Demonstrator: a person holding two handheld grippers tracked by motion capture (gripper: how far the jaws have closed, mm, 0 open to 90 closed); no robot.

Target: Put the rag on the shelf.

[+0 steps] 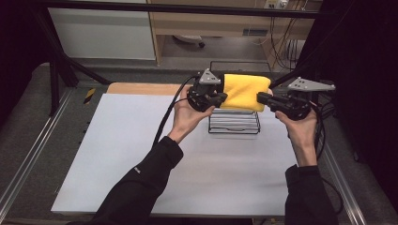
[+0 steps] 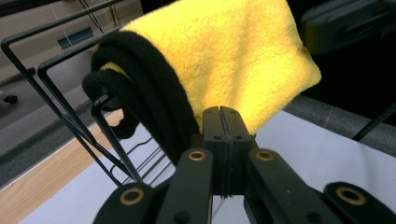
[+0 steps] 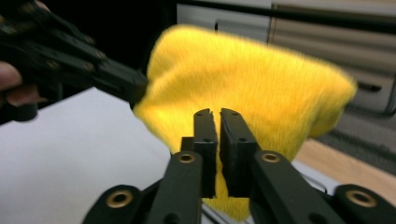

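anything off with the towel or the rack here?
Nothing stands out. The yellow towel hangs folded over the black wire rack, which stands upright on the white table. The left gripper and right gripper each pinch one end of it. No damage or spills visible.

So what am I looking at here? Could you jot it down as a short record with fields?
Setting: white table with a wooden strip at its far edge
Main item: yellow cloth, fluffy, with black edging
Where the cloth is: draped over a black wire rack
Left tool: jaws shut on the cloth's left end
Right tool: jaws shut on the cloth's right end
Who works: a person in dark sleeves, one tool in each hand
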